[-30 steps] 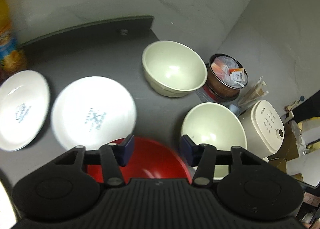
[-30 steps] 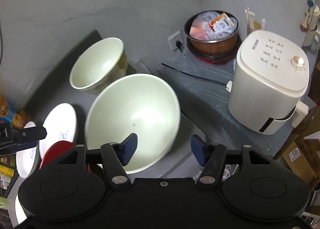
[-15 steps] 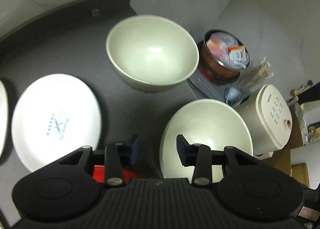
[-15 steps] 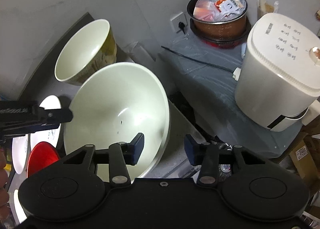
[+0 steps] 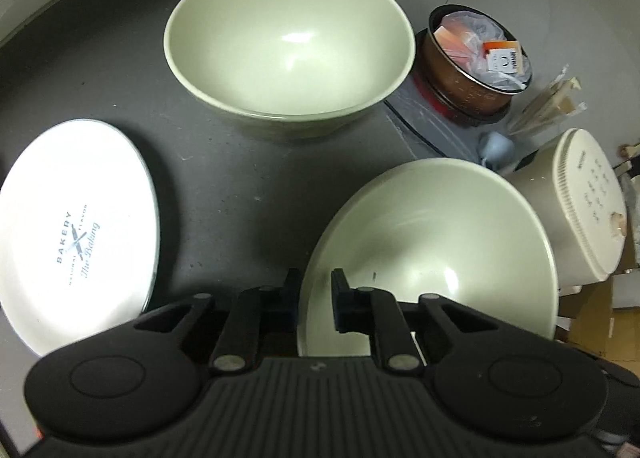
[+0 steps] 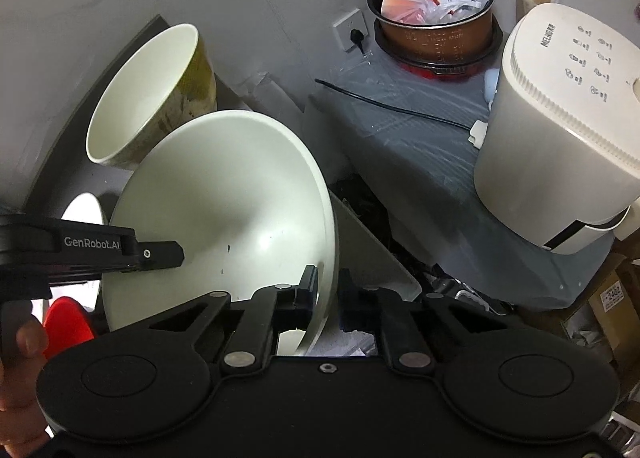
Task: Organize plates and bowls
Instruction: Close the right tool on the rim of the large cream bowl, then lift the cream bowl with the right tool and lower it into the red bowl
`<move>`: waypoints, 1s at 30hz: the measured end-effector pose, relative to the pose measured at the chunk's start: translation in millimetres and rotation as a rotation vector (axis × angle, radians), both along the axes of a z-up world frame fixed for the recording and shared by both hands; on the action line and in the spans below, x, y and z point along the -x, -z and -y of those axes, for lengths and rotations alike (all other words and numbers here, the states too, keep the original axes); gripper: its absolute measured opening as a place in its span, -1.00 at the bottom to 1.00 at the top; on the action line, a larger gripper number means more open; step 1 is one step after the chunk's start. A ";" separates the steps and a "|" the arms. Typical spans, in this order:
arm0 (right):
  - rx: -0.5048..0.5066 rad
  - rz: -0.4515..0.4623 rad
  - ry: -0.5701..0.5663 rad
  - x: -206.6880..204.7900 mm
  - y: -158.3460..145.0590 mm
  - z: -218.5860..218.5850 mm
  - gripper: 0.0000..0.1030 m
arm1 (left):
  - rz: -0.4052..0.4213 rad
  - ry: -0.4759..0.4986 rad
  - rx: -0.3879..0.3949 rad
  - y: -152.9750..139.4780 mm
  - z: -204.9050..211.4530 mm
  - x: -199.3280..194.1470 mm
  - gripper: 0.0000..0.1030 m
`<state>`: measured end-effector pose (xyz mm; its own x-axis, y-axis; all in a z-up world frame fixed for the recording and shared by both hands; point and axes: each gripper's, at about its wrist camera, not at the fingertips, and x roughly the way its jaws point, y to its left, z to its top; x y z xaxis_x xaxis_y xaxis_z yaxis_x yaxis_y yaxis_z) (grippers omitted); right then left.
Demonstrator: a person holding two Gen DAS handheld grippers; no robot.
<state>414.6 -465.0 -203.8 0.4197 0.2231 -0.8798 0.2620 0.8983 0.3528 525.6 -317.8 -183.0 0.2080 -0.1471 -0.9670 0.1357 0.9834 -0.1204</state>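
So both grippers are on the same wide, shallow pale-green ceramic bowl right now. The left gripper has its jaws pinched onto the bowl's left rim, and the right gripper has its jaws clamped over the opposite rim, so it's being held from two sides. Makes sense to me, it's a big bowl and a one-sided pinch on a thin rim would probably let it swing or slip.

The bowl sits near the right end of the dark grey counter, tilted in the right wrist view, so my guess is it's either just off the surface or about to be. Behind it, well apart, is a second, deeper pale-green bowl with a yellowish outside, standing upright. I'd bet the plan is to nest one into the other.

Off to the left there's a white round plate with blue bakery lettering lying flat, and a red bowl or plate peeks out near the left hand. A cream rice cooker sits close on the right, so swinging that way could clip it.
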 end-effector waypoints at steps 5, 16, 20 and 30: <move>0.009 0.018 -0.014 3.8 -1.9 -0.4 -0.80 | -0.002 -0.018 0.025 0.3 -5.5 0.3 -0.77; 0.036 0.144 -0.025 11.8 -28.9 -3.5 -0.80 | 0.074 -0.051 0.079 -34.7 -12.9 5.5 -0.78; 0.046 0.193 -0.023 17.2 -44.0 -9.6 -0.80 | 0.122 -0.049 0.091 -55.6 -19.6 10.9 -0.78; 0.062 0.258 -0.065 32.1 -75.9 -44.8 -0.79 | 0.193 -0.108 0.152 -92.3 -61.9 34.9 -0.78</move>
<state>382.6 -420.2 -127.9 0.6182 0.2054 -0.7587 0.1121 0.9323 0.3438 490.7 -255.9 -90.7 0.4086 -0.2542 -0.8766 0.0658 0.9661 -0.2495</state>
